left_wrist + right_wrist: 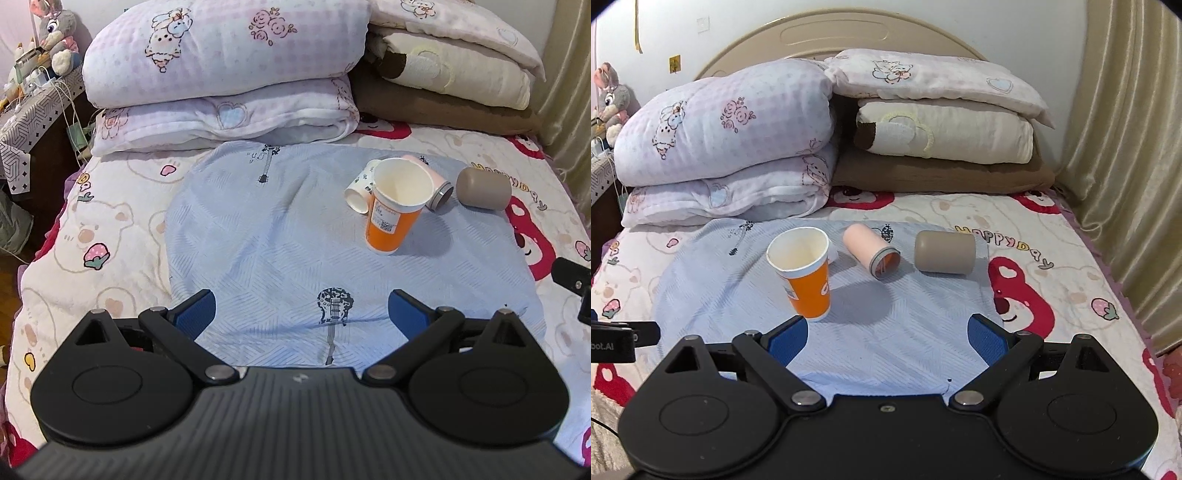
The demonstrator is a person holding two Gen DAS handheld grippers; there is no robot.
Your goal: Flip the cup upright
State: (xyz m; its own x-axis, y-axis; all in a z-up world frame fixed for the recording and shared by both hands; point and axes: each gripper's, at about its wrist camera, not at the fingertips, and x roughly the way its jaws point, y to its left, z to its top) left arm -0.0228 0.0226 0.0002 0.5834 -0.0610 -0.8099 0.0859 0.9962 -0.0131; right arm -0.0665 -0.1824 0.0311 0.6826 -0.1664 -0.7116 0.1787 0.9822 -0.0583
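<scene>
An orange paper cup (pixel 391 218) (pixel 807 273) stands upright on the light blue cloth (pixel 277 240) (pixel 886 325), its white mouth facing up. Behind it a small white patterned paper cup (pixel 360 186) lies on its side. A pink cup (pixel 870 251) (pixel 434 184) and a grey-brown cup (pixel 943 252) (pixel 482 189) also lie on their sides. My left gripper (pixel 301 312) is open and empty, well short of the cups. My right gripper (pixel 888 334) is open and empty, just right of and nearer than the orange cup.
Folded quilts (pixel 731 147) and stacked pillows (pixel 942 122) fill the head of the bed. A curtain (pixel 1126 166) hangs at the right. A bedside table with cables and a plush toy (pixel 55 37) stands at the left.
</scene>
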